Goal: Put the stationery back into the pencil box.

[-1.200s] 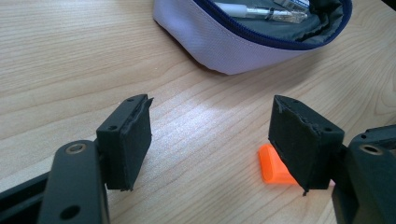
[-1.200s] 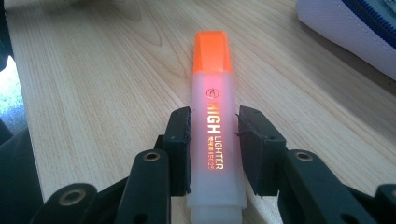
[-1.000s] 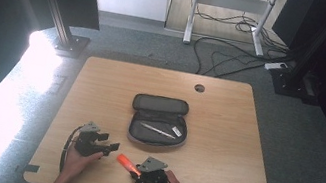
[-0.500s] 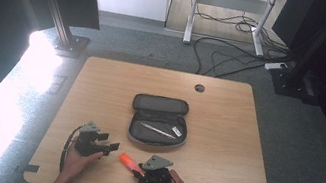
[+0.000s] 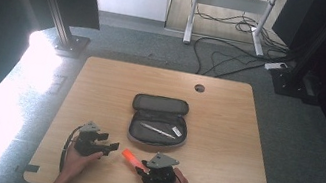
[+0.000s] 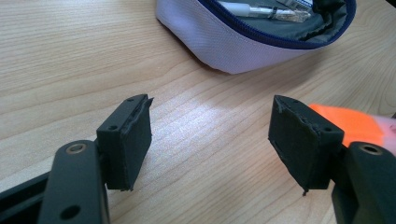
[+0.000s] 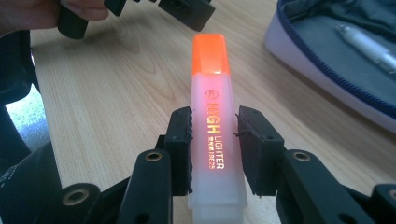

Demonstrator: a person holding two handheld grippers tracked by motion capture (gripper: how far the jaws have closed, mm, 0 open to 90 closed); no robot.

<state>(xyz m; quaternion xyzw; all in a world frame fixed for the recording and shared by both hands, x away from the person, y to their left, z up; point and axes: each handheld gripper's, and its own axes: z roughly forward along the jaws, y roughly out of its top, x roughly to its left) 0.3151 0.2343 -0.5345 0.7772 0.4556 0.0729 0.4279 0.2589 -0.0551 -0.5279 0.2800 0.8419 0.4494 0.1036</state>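
Light wooden table [image 5: 222, 147] on grey carpet, cables and dark stands behind it, bright glare at the left; open grey fabric pencil case with blue zipper [image 5: 157, 126] sits mid-table, a silver pen [image 5: 158, 130] lying inside. Right gripper [image 5: 143, 168] has its jaws pinched on the body of a translucent highlighter with an orange cap [image 7: 212, 116], cap pointing away from the hand toward the left gripper [image 5: 109, 147]; highlighter is held low over the near part of the table, just in front of the case (touching wood or not, can't tell). Left gripper's jaws stand spread with nothing between them, orange cap just beside its right-hand jaw in the left gripper view. Step in hand looks like carrying the highlighter, likely into the case, or handing the cap to the left gripper to pull it off; either way next move needs a steady grip and a short lift over the case's near wall. Room: near table edge is close under both hands; plenty of bare wood right and behind the case; round cable hole [image 5: 199, 88] is well apart.
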